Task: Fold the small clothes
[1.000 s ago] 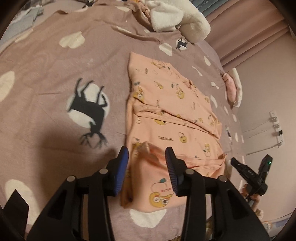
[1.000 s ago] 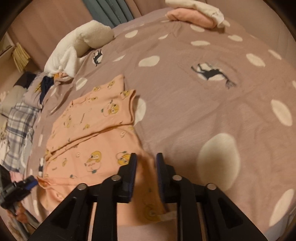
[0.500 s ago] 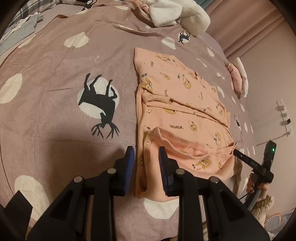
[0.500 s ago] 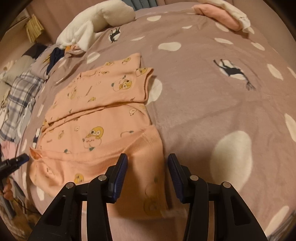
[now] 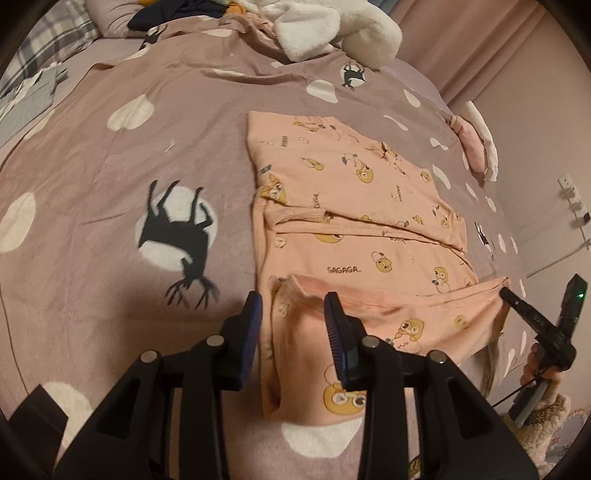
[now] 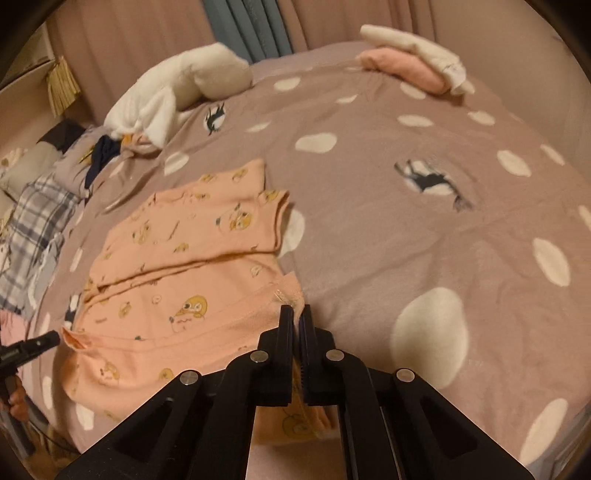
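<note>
We find a mauve bedspread (image 5: 155, 122) with white spots and black deer prints covering the whole working surface. On it lies the peach garment (image 5: 354, 206), printed with small yellow cartoon figures; in the left wrist view it sits right of centre, its far portion flat, its near portion doubled over into a raised fold. In the right wrist view the same garment (image 6: 177, 266) lies left of centre.

At the far edge we note a white fleecy heap (image 5: 332, 26), and at the far right a folded pink and white pile (image 6: 413, 62). A plaid cloth (image 6: 33, 229) lies far left in the right wrist view.

The right gripper (image 6: 297, 321) has its fingers pressed together on the near right corner of the garment's folded edge, cloth visibly caught between them. From the left wrist view it appears as a dark tool (image 5: 535, 325) at the right end of that fold.

The left gripper (image 5: 293, 310) stands with fingers spread, straddling the near left end of the fold (whether either pad touches the cloth we cannot tell).
</note>
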The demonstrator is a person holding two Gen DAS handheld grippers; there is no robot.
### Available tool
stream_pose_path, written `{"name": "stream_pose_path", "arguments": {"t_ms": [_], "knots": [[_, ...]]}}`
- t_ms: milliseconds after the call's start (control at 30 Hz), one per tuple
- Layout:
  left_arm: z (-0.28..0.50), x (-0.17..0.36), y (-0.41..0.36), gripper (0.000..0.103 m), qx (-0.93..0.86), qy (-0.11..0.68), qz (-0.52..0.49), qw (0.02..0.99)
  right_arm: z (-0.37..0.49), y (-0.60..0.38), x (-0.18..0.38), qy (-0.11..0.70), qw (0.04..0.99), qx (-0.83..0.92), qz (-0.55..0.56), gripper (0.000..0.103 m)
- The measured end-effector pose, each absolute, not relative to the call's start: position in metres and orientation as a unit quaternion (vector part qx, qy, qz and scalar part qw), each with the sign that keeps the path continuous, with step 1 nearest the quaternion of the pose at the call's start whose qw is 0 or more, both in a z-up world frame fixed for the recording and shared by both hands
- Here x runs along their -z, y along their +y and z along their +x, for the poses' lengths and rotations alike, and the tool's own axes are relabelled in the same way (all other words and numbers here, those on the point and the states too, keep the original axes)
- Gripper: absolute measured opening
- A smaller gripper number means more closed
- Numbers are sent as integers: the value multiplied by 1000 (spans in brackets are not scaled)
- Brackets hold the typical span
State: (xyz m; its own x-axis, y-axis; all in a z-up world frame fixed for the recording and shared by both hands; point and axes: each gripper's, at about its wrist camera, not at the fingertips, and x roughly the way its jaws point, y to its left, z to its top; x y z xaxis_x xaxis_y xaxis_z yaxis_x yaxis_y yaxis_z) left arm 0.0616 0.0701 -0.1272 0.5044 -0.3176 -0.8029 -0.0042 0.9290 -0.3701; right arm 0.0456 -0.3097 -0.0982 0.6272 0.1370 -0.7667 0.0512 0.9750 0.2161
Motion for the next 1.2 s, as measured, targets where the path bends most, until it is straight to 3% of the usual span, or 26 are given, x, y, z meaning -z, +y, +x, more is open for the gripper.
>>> {"name": "stream_pose_path", "arguments": {"t_ms": [300,800,900,1000,1200], "knots": [[87,141,47,36,95,507,-100,851,43,-317,102,439,889,-22,128,4],[91,159,52,36,108,541,-115,826,33,-316,103,444,887,-23,125,4],[90,161,50,31,109,540,-123,825,34,-316,105,446,886,-22,127,4],[89,161,47,2,111,537,-127,826,35,-315,106,448,885,-22,129,4],[75,137,42,3,108,494,-125,853,34,-311,102,440,889,-24,124,4]]}}
